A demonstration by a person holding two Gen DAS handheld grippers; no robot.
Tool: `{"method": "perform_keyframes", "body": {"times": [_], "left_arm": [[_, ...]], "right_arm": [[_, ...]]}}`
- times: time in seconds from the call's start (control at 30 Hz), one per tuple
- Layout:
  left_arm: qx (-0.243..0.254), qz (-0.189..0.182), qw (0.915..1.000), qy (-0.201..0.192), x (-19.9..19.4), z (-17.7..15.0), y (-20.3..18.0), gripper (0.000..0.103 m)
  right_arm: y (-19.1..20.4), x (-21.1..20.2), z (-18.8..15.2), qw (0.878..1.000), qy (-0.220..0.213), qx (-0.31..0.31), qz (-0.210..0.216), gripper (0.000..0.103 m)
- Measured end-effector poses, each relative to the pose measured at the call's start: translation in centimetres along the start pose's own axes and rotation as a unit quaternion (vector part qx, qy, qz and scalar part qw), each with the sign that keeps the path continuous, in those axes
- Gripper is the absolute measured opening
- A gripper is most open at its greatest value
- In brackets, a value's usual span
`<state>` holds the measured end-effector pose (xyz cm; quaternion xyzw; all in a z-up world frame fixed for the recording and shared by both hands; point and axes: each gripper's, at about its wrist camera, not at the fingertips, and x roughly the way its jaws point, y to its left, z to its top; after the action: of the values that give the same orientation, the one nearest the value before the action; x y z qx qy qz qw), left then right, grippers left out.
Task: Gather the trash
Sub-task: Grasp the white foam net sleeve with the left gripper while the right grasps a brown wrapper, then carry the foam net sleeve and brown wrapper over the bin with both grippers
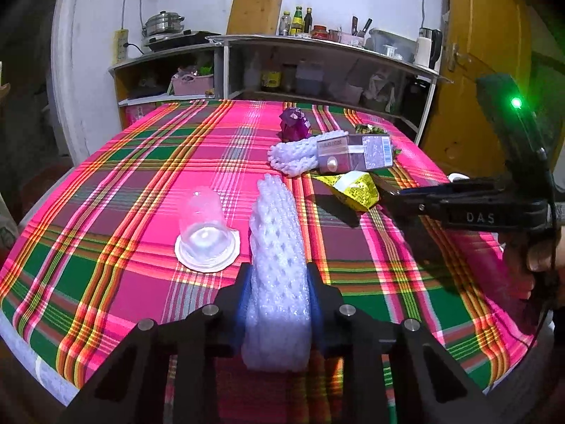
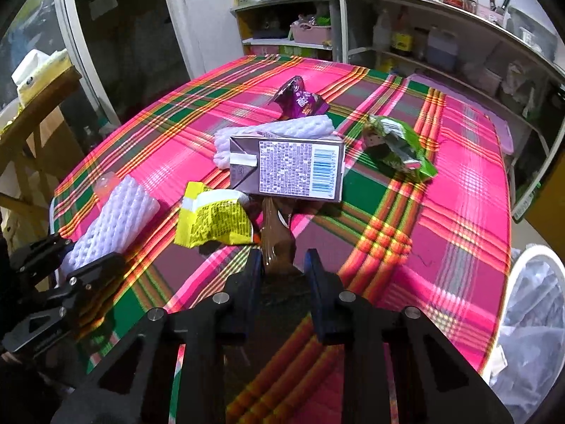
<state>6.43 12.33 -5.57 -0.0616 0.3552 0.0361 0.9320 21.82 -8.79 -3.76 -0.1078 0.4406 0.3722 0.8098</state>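
White foam fruit netting (image 1: 279, 272) sits squeezed between the pads of the left gripper (image 1: 279, 282), its long axis running straight away from the jaws toward twelve o'clock across the plaid tablecloth (image 1: 123, 183). That gripper is clamped on the near end of the sleeve, so the piece looks ready to lift. At about ten o'clock from it stands an upturned clear plastic cup (image 1: 204, 226), just beside the netting but apart from it.

On the other side, the right gripper (image 2: 284, 268) has a brown wrapper (image 2: 277, 233) between its narrowed jaws; the wrapper's long axis also points away toward twelve o'clock, its far end tucked under the purple carton (image 2: 286, 169). The pads look pressed on it, though the dark shading there makes me less than sure.

Still lying on the surface: a yellow packet (image 2: 212, 219) at eleven o'clock from the right gripper, a second foam net (image 2: 272, 130) behind the carton, a purple snack bag (image 2: 300, 100) farther off, and a crumpled green bag (image 2: 399, 148) at one o'clock. A lined bin (image 2: 533, 321) waits at the surface's edge at three o'clock from the right gripper, so the right hand is clearly the nearer one to it; the left must carry its netting across.
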Motion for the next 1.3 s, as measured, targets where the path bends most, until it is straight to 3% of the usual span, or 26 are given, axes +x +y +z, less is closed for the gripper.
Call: {"method": "perform_keyframes", "body": {"times": [0.4, 1.3], "left_arm": [[0.003, -0.022, 0.9995, -0.021, -2.4, 0.6, -2.4, 0.029], [0.033, -0.091, 0.9944, -0.041, -4.6, 2.9, -10.6, 0.029]], "right_arm": [[-0.2, -5.6, -3.5, 0.999, -0.033, 0.034, 0.015, 0.025], [-4.3, -14.1, -7.5, 0.989, -0.107, 0.102, -0.027, 0.025]]}}
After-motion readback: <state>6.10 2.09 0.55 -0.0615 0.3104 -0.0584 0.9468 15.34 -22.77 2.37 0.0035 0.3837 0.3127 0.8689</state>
